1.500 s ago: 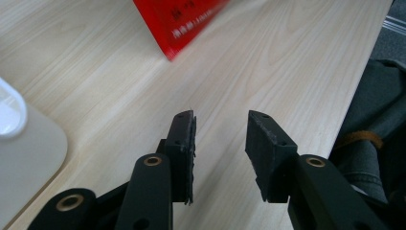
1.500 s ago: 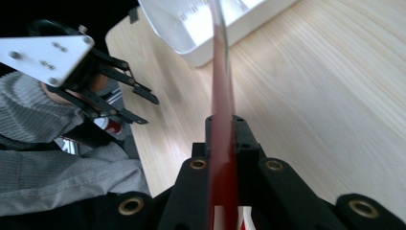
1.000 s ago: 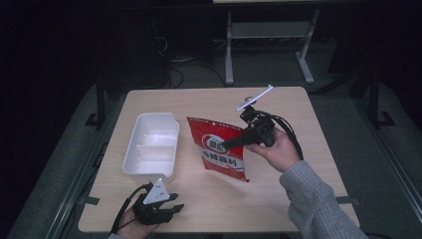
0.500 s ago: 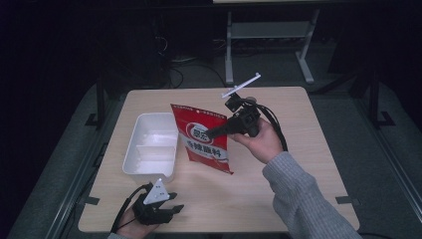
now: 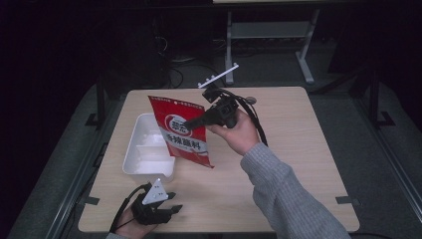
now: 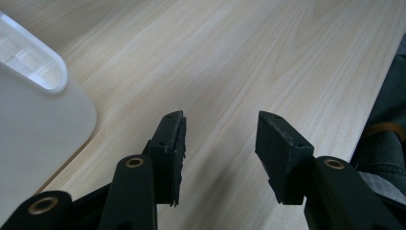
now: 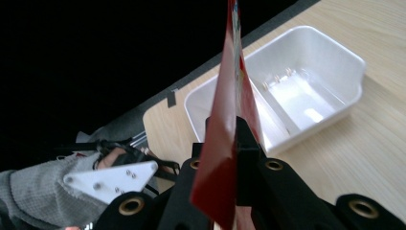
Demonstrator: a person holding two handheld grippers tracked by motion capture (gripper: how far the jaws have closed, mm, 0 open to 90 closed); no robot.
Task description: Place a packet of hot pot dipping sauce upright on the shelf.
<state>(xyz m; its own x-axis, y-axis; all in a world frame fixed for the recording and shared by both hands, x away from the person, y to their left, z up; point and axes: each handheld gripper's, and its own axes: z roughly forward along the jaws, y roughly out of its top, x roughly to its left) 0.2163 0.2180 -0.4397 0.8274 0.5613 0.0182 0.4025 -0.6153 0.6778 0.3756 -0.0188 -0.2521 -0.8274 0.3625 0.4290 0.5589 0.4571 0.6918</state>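
Note:
A red snack bag [image 5: 181, 134] with white print hangs in the air, tilted, over the right edge of the white two-compartment tray [image 5: 134, 149]. My right gripper [image 5: 191, 122] is shut on its upper right part. In the right gripper view the bag [image 7: 230, 96] stands edge-on between the pads of that gripper [image 7: 225, 129], with the tray [image 7: 335, 52] beyond it. My left gripper [image 5: 171, 211] rests at the table's front left edge. Its jaws have just been opening and stand apart over bare wood [image 6: 220, 139], with nothing between them.
The light wooden table [image 5: 288, 139] has free room on its right half. The tray's corner [image 6: 43, 120] lies just left of my left gripper. Dark floor, cables and a white metal frame [image 5: 268, 30] lie behind the table.
My right gripper has carried the red bag up and to the left, from flat on the table's middle to hanging at the tray's right edge. The left hand has stayed put.

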